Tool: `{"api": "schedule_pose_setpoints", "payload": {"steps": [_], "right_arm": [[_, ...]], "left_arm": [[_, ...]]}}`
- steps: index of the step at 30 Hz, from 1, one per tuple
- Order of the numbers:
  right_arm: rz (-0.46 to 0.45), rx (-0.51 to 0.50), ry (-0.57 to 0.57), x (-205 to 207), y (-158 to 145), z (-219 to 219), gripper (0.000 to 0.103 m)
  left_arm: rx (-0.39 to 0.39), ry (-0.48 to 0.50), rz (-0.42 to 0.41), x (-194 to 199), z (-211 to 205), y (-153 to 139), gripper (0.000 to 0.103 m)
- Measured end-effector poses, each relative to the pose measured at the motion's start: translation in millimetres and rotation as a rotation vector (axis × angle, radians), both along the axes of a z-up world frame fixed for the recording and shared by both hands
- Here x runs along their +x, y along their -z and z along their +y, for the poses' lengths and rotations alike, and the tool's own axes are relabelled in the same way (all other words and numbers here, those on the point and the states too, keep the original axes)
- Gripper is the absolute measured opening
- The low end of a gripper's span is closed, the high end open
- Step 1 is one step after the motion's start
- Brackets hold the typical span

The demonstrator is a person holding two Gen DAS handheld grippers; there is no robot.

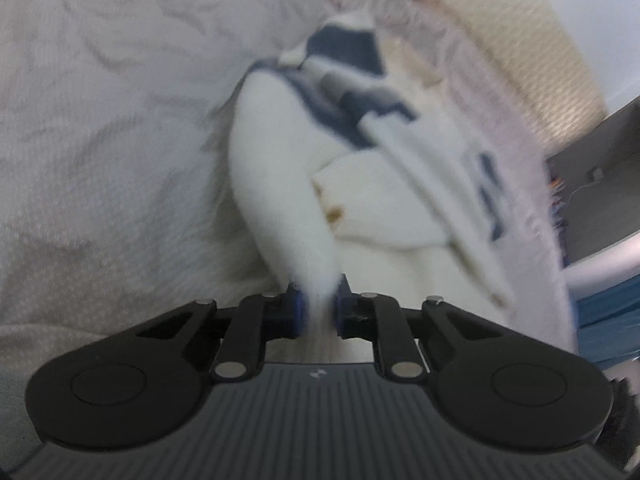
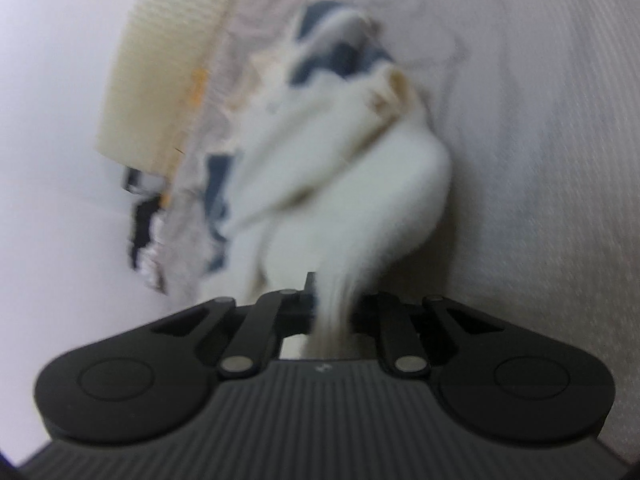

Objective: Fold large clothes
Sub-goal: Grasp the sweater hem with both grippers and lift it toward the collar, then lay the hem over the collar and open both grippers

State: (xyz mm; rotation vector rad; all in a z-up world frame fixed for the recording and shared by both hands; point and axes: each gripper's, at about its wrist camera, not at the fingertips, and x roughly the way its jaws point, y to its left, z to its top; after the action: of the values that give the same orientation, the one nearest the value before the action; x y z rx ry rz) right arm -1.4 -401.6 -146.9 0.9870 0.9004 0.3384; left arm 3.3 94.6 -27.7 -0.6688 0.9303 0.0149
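Fingers first: the left gripper has its blue-padded jaws pinched tight on a strip of white fabric, a thin pleat of it squeezed between the pads. That strip belongs to the white garment, a soft, fleecy thing with dark blue patches at its far end, and from the left wrist view it runs away from the jaws in a long pale roll. Small brownish marks show near the middle of it, too blurred to name.

Over on the other side, the right gripper is clamped as well, a drawn-out tail of the same white fabric bunched between its jaws and spilling over them. From there the garment swells out into a rumpled heap, blue patches showing at the top and down its left edge.

It all lies on a pale, wrinkled bedcover that spreads wide on both sides. Beyond the garment runs a cream, ribbed headboard or cushion edge, with a plain white wall behind. Both views are smeared with motion, so finer detail is lost.
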Motion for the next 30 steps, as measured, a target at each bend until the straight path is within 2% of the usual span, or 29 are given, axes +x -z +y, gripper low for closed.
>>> {"api": "schedule_pose_setpoints", "payload": {"steps": [4, 10, 15, 20, 26, 30], "right_arm": [[-0.081, 0.067, 0.006, -0.7, -18.3, -11.1, 0.011], [-0.228, 0.136, 0.021, -6.0, -58.7, -31.8, 0.010], [-0.328, 0.125, -0.011, -13.0, -98.7, -38.5, 0.010], [-0.403, 0.123, -0.034, -39.9, -140.8, -46.5, 0.010], [-0.424, 0.092, -0.073, -102.8, -173.7, -53.0, 0.010], [-0.377, 0.094, -0.056, -127.1, -170.9, -57.6, 0.010]], "left_arm": [[-0.079, -0.015, -0.108, -7.6, 12.5, -26.2, 0.015], [-0.118, -0.017, -0.238, -15.7, 29.5, -74.2, 0.013], [-0.139, -0.010, -0.326, -31.8, 37.3, -110.2, 0.013], [-0.163, 0.019, -0.383, -77.5, 38.2, -139.8, 0.013], [-0.200, 0.022, -0.431, -158.4, 38.4, -158.3, 0.013], [-0.240, 0.012, -0.414, -192.7, 38.5, -150.8, 0.013]]}}
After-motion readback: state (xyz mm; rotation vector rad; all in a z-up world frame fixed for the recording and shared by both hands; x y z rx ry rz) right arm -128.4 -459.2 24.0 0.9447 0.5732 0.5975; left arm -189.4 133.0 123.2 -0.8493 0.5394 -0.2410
